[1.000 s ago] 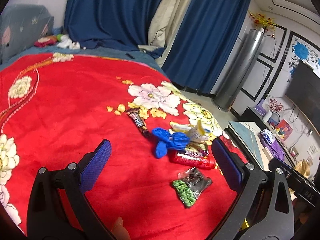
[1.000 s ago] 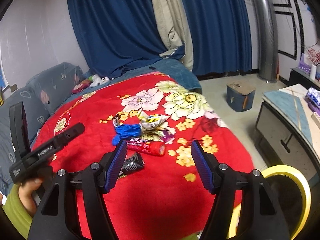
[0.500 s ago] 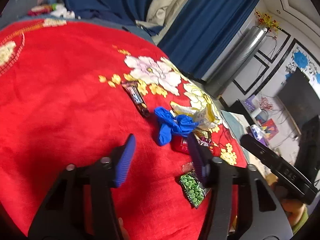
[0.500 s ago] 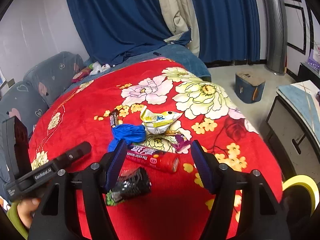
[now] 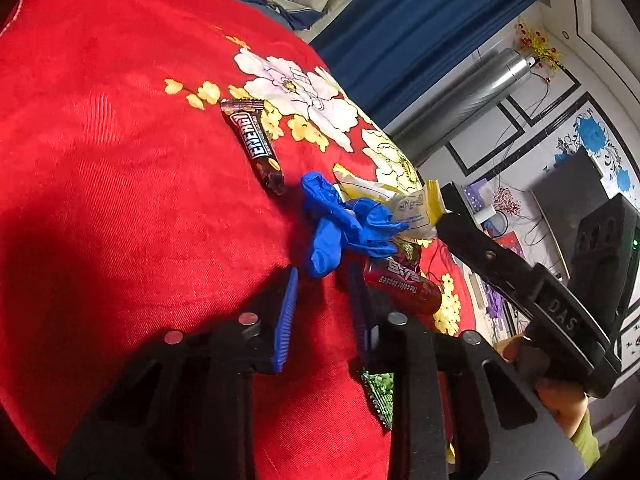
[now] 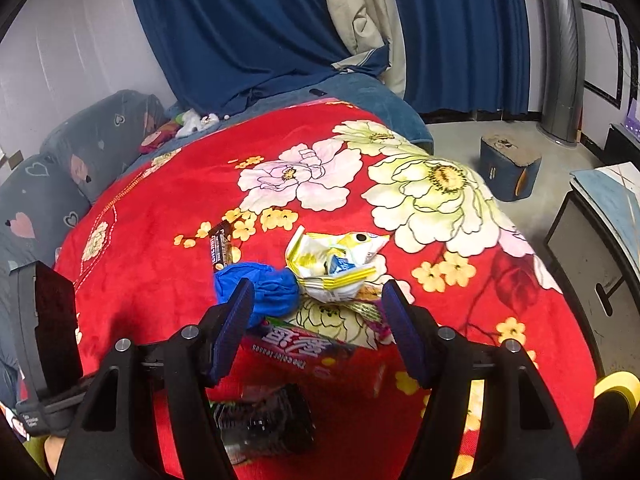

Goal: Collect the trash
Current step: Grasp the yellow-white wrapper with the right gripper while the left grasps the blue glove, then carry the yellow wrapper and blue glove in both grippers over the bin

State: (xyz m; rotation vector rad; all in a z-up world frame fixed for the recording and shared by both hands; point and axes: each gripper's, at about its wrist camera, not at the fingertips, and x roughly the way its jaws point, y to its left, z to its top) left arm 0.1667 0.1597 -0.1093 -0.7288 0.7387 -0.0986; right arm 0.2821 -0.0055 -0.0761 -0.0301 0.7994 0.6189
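Trash lies on a red flowered blanket (image 5: 120, 184): a crumpled blue glove (image 5: 340, 224) (image 6: 268, 288), a brown candy bar wrapper (image 5: 254, 144) (image 6: 220, 246), a yellow-white snack bag (image 5: 412, 208) (image 6: 332, 264), a red candy tube (image 5: 404, 286) (image 6: 304, 350), and a green-and-black packet (image 5: 380, 392) (image 6: 260, 420). My left gripper (image 5: 322, 312) is partly open and empty, just short of the glove's near end. My right gripper (image 6: 320, 332) is open and empty above the red tube, near the snack bag. It also shows in the left wrist view (image 5: 520, 280).
Blue curtains (image 6: 248, 32) and grey pillows (image 6: 60, 168) lie beyond the bed. A yellow-rimmed bin (image 6: 616, 392) stands at the bed's near right. A cabinet (image 6: 592, 260), a blue box (image 6: 508, 168) and a silver cylinder (image 6: 556, 48) stand on the floor to the right.
Both grippers have moved forward and down toward the trash pile. My left gripper's jaws have narrowed a lot. My right gripper has stayed wide open.
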